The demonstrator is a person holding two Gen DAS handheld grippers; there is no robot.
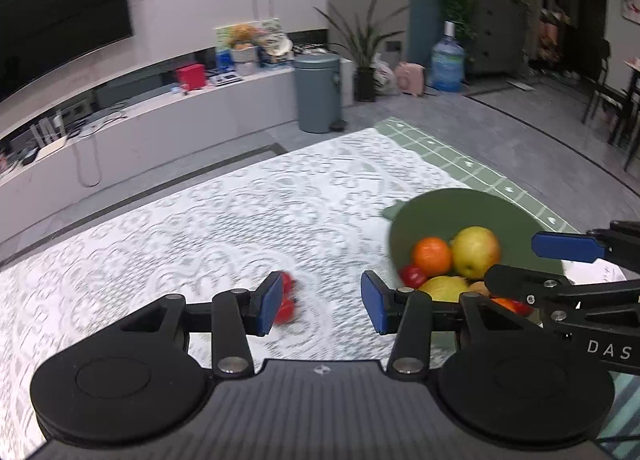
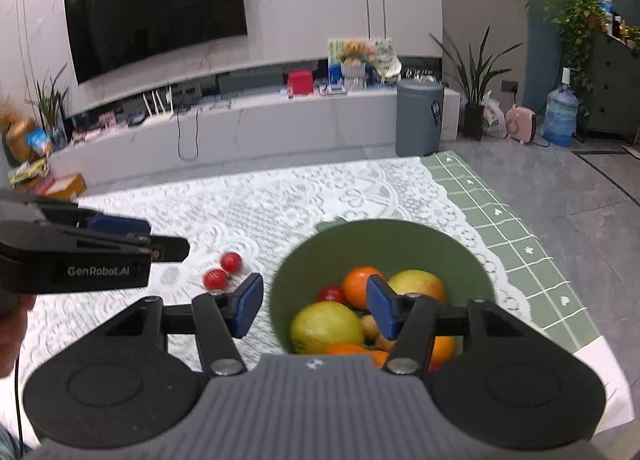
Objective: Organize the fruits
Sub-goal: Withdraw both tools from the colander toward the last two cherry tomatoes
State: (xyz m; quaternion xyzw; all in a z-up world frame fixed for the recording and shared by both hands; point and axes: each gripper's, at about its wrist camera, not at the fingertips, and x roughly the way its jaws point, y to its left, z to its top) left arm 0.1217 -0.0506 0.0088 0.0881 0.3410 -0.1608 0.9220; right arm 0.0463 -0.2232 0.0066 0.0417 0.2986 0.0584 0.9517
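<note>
Here, the left tongs hang spread wide above the lace-covered table, gripping nothing. Two small red fruits lie side by side on the lace, apart from the bowl; in the left wrist view they sit just past the left-hand pad, partly hidden behind it and blurred. To the right of these tongs stands the green bowl, holding an orange, a yellow-green apple, a small red fruit and more fruit below. The right tongs are likewise spread and empty, hovering over the near left rim of the bowl, one pad outside the rim and the other above the fruit.
</note>
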